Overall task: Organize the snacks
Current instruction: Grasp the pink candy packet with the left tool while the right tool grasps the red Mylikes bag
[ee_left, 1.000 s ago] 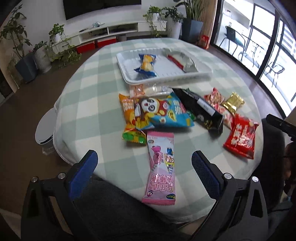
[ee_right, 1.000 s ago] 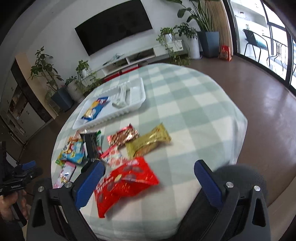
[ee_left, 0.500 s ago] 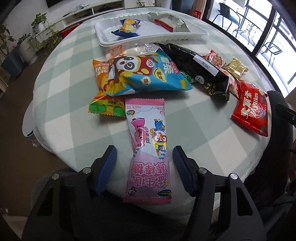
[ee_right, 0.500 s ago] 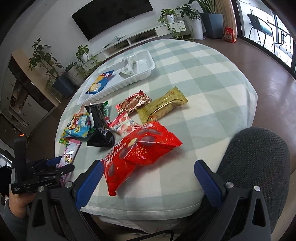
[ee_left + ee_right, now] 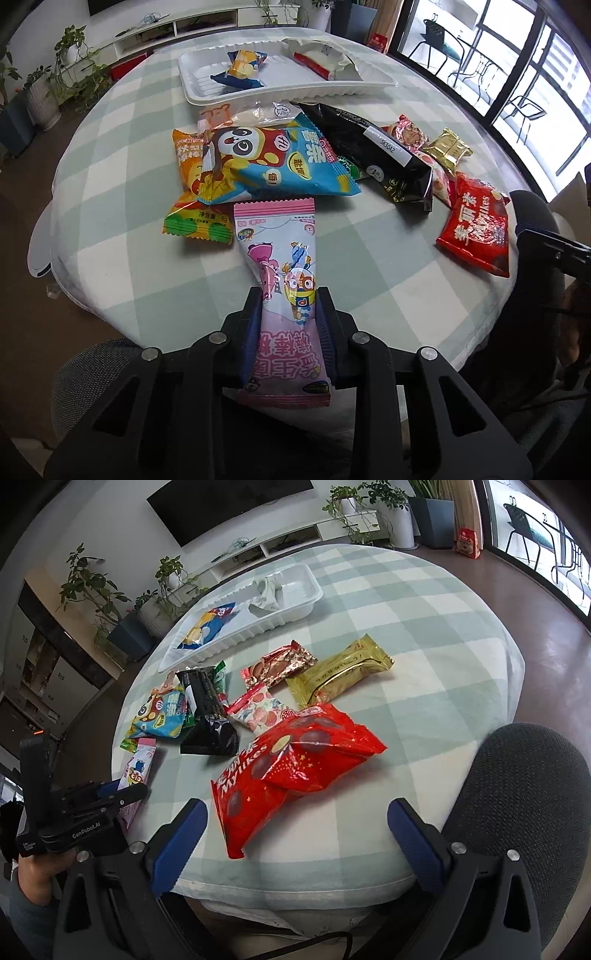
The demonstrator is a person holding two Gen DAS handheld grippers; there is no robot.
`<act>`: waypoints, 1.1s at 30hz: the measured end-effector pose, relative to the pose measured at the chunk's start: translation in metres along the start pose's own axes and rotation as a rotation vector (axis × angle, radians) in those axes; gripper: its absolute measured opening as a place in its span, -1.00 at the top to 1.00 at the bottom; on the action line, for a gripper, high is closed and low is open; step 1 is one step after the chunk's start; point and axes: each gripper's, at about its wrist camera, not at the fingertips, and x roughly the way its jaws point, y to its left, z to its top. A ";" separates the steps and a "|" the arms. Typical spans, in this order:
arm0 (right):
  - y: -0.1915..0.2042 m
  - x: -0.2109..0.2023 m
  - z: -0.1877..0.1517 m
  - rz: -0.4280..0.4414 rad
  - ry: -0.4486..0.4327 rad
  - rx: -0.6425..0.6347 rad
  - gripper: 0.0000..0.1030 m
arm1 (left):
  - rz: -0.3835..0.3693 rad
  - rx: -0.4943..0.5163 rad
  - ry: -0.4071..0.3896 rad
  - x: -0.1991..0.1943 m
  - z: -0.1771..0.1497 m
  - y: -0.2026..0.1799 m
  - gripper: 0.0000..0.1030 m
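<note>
Table (image 5: 122, 206): round, under a green-and-white checked cloth; every snack and the tray lie on it.
Chair back (image 5: 524, 797): dark grey mesh, at the near edge of the table, right of the right gripper.
White tray (image 5: 295, 88): on the far side of the table; a blue-and-yellow packet (image 5: 240, 68) lies in its left part and a silver-white wrapper (image 5: 321, 61) in its right part.
Red Mylikes bag (image 5: 295, 764): the largest loose snack, near the table's front edge, straight ahead of the right gripper and apart from its fingers.
Blue panda bag (image 5: 273, 162): mid-table, overlapping an orange packet (image 5: 192, 192) on its left.
Black bag (image 5: 376, 155): right of the panda bag, lying diagonally.
Gold bar (image 5: 340, 674): beyond the red bag, beside a small red-brown wrapper (image 5: 280, 664) and a strawberry-print packet (image 5: 258, 709).
Pink cartoon packet (image 5: 284, 288): long and narrow, at the near edge, its far end touching the panda bag; its near half sits between the left gripper's fingers.
Left gripper (image 5: 288, 325): blue pads pressed against both long sides of the pink cartoon packet, pinching it.
Right gripper (image 5: 295, 830): fingers spread wide, holding nothing, hovering at the table edge.
</note>
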 end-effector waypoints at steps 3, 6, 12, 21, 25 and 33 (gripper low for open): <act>0.002 0.005 0.000 0.044 0.038 0.029 -0.95 | -0.037 -0.018 -0.019 -0.004 -0.002 -0.002 0.49; 0.003 0.014 0.000 0.098 0.096 0.095 -0.95 | -0.075 -0.034 -0.035 -0.007 -0.003 -0.004 0.49; 0.011 0.028 0.010 0.087 0.110 0.116 -0.95 | -0.107 -0.046 -0.041 -0.004 -0.005 -0.009 0.49; 0.016 0.049 0.035 -0.055 0.084 -0.006 -0.67 | -0.125 -0.064 -0.048 0.000 -0.008 -0.008 0.49; 0.022 0.049 0.033 -0.040 0.111 -0.037 -0.60 | -0.126 -0.069 -0.052 0.002 -0.008 -0.008 0.49; 0.028 0.048 0.027 -0.018 0.108 -0.096 0.06 | -0.135 -0.063 -0.058 0.001 -0.012 -0.009 0.49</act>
